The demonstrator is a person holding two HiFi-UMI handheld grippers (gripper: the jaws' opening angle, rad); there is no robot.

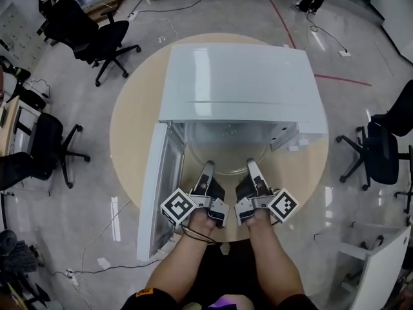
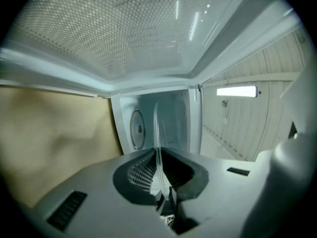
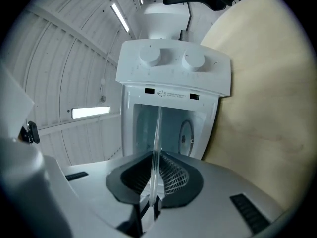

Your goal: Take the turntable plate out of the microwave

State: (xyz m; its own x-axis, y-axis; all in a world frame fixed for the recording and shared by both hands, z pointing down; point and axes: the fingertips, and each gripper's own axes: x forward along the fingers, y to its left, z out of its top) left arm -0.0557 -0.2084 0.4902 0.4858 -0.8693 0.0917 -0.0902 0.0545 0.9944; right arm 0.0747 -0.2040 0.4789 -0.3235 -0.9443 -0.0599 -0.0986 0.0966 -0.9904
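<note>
Both clamped: left tool [image 1: 208,165] and right tool [image 1: 251,163] each pinch the near rim of the turntable plate [image 1: 229,168], side by side at the mouth of the microwave [image 1: 239,76], which sits on the round bench [image 1: 132,128] with its door [image 1: 153,192] swung out left. The plate's near edge is out at the opening and its far part is hidden under the microwave roof

Risks, as I judge them: the glass is thin and slick and gripped only along one side, so the far side's weight could tip it down and slide it out of the pads. Hands pulling unevenly would twist it. The sagging far rim could knock the cavity sill or the door

Head view alone shows both tools together and the plate's curve. Left gripper view shows the plate [image 2: 157,143] edge-on in the left tool [image 2: 159,175], under the door's mesh window [image 2: 114,29]. Right gripper view shows the plate [image 3: 156,148] in the right tool [image 3: 152,182], plus two knobs [image 3: 148,56]
</note>
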